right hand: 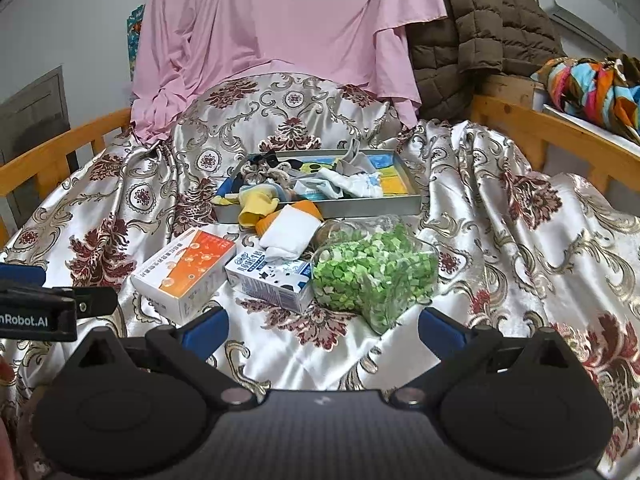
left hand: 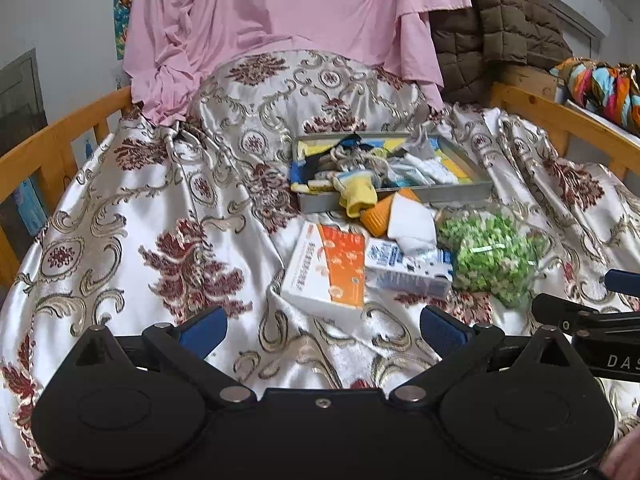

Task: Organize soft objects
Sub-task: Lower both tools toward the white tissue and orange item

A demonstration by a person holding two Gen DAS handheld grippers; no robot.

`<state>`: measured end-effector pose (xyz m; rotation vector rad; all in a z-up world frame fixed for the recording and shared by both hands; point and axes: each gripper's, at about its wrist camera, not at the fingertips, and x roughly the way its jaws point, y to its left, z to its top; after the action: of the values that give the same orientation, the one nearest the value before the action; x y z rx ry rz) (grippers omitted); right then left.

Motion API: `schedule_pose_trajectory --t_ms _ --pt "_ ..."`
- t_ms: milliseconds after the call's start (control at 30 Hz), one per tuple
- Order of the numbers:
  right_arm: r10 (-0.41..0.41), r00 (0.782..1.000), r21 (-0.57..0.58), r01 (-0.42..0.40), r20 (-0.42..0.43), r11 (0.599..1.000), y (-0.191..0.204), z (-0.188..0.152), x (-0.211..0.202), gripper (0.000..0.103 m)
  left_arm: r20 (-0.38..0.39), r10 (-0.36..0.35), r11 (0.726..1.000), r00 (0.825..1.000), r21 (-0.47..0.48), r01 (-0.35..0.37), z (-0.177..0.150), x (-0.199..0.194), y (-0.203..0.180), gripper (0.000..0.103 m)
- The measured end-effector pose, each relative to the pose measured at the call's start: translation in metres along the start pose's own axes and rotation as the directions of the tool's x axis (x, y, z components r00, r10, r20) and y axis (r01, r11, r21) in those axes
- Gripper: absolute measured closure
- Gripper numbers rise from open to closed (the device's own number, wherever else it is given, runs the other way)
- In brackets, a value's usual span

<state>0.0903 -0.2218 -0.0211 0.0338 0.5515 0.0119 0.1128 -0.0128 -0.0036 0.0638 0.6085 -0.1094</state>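
Observation:
A grey tray on the patterned bed cover holds several socks and small cloths. A yellow sock hangs over its front rim. An orange and white sock lies just in front of the tray. My left gripper is open and empty, low over the cover, short of these things. My right gripper is open and empty too, just in front of the jar and boxes.
An orange and white box, a milk carton and a clear jar of green pieces lie before the tray. Wooden rails border the bed. Pink cloth hangs behind.

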Motion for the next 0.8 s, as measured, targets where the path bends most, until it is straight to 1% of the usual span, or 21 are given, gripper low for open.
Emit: schedule_pose_trajectory --t_ms 200,267,367,400,467,533,667,800 --pt "0.004 1.000 -0.010 -0.003 0.019 1.000 -0.002 0.013 0.017 0.000 0.047 0.003 1.000 0.999 -0.027 -0.002 0.012 0.011 0.006 0.001" --pt "0.005 1.000 -0.026 -0.005 0.030 1.000 -0.003 0.019 0.023 0.000 0.057 -0.005 0.999 0.998 -0.042 0.007 0.019 0.018 0.009 0.001" --pt "0.004 0.999 -0.057 -0.001 0.053 0.998 -0.003 0.027 0.034 0.000 0.045 -0.056 0.992 0.997 -0.111 0.061 0.033 0.034 0.021 0.001" --pt "0.008 0.998 -0.066 -0.004 0.062 0.998 -0.003 0.030 0.038 0.000 0.043 -0.066 0.986 0.997 -0.148 0.072 0.037 0.040 0.026 0.001" --pt "0.016 0.996 -0.081 -0.009 0.086 0.997 -0.002 0.035 0.047 0.000 0.041 -0.077 0.978 0.996 -0.190 0.084 0.044 0.049 0.032 0.001" --pt "0.025 0.994 -0.091 -0.015 0.111 0.996 -0.002 0.040 0.056 0.000 0.049 -0.076 0.978 0.996 -0.191 0.084 0.051 0.059 0.035 0.001" --pt "0.047 0.987 -0.093 -0.033 0.155 0.995 -0.002 0.046 0.075 0.000 0.076 -0.057 0.987 0.995 -0.149 0.068 0.065 0.079 0.033 0.001" --pt "0.074 0.982 -0.117 -0.053 0.177 0.992 -0.001 0.050 0.094 0.000 0.075 -0.073 0.988 0.994 -0.131 0.083 0.072 0.097 0.032 0.001"
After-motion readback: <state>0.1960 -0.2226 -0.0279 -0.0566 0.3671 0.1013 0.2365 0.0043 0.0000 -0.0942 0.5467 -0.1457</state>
